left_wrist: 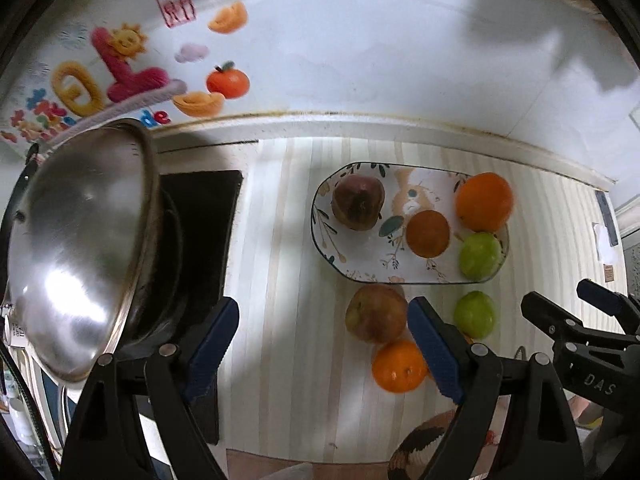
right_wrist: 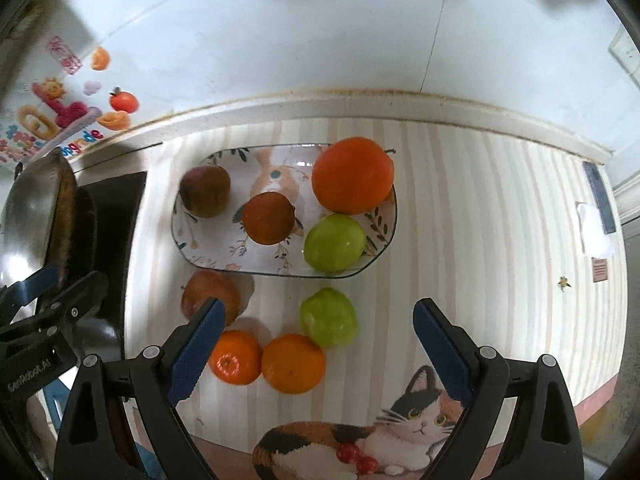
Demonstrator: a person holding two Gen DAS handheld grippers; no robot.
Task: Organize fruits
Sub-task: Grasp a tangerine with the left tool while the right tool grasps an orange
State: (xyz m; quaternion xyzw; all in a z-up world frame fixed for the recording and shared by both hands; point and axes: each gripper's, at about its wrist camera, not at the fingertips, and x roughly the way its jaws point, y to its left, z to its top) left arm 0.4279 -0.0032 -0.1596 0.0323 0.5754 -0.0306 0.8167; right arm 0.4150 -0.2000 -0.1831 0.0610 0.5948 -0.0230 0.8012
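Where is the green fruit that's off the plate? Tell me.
In the right wrist view the loose green fruit lies on the striped mat just below the plate, touching an orange at its lower left.

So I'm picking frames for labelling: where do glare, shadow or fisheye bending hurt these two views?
Left wrist view: strong glare on the steel wok, a broad shadow across the striped mat, and the wall edge bows. Right wrist view: the fruit on the plate is evenly lit and fairly sharp, with a small highlight on the green apple; the mat's stripes curve towards the rim, and the corners go black.
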